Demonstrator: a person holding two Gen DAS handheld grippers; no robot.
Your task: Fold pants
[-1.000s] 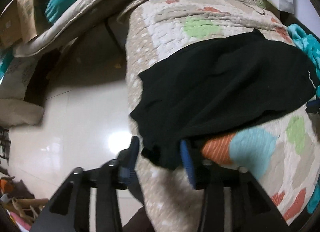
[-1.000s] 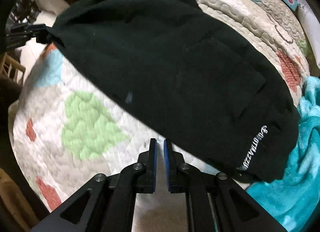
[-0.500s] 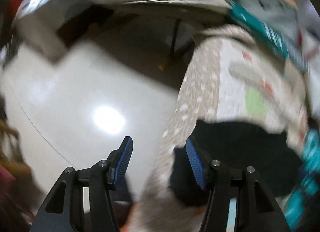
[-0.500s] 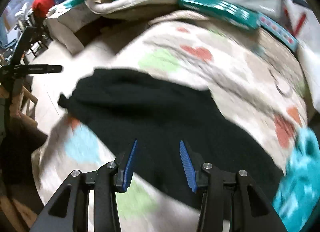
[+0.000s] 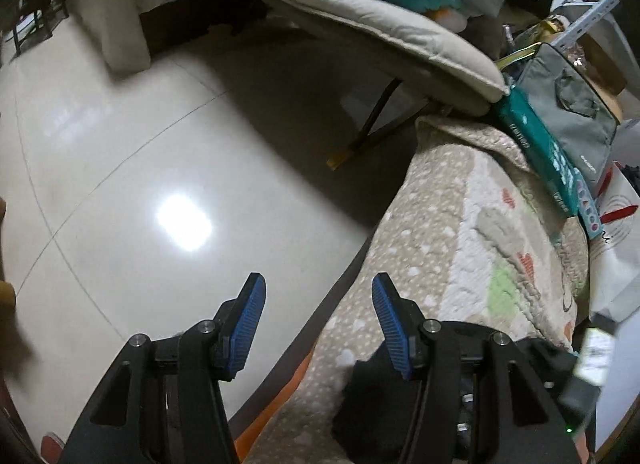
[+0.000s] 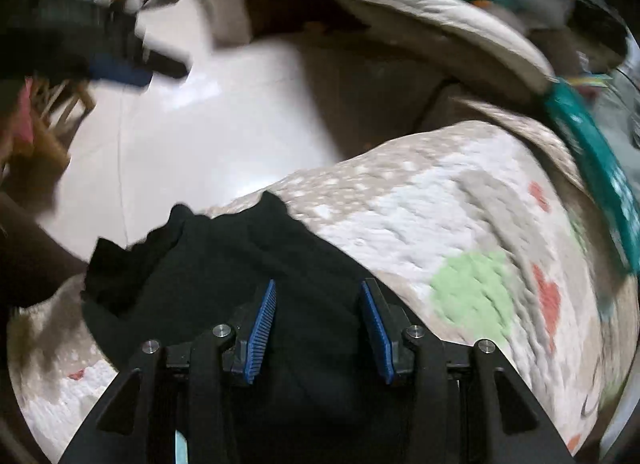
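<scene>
Two wide-open claws, both empty

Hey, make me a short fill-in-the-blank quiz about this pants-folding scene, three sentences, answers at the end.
1. The pants lying on the quilt are ____ in colour.
2. Both the left tongs and the right tongs stand ____, gripping nothing.
3. The ribbed pads on the tongs' fingers are ____ in colour.

Missing words: black; open; blue
</scene>
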